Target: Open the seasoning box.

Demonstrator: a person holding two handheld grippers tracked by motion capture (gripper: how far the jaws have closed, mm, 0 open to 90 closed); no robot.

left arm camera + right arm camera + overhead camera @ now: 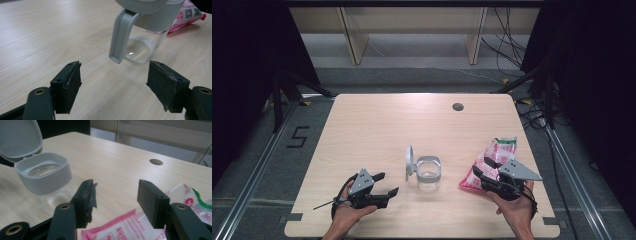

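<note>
Centrally on the wooden table (377, 120) stands a clear glass jar (428, 174) with a grey collar; its hinged grey lid (409, 161) is swung open and stands upright on the jar's left. Left gripper (384, 183) sits near the front edge, left of the jar, jaws spread wide and holding nothing; the jar's clasp (120, 37) hangs just beyond them. Right gripper (480, 166) lies over a pink and white snack packet (499, 150) right of the jar, jaws parted; whether they touch the packet cannot be told.
</note>
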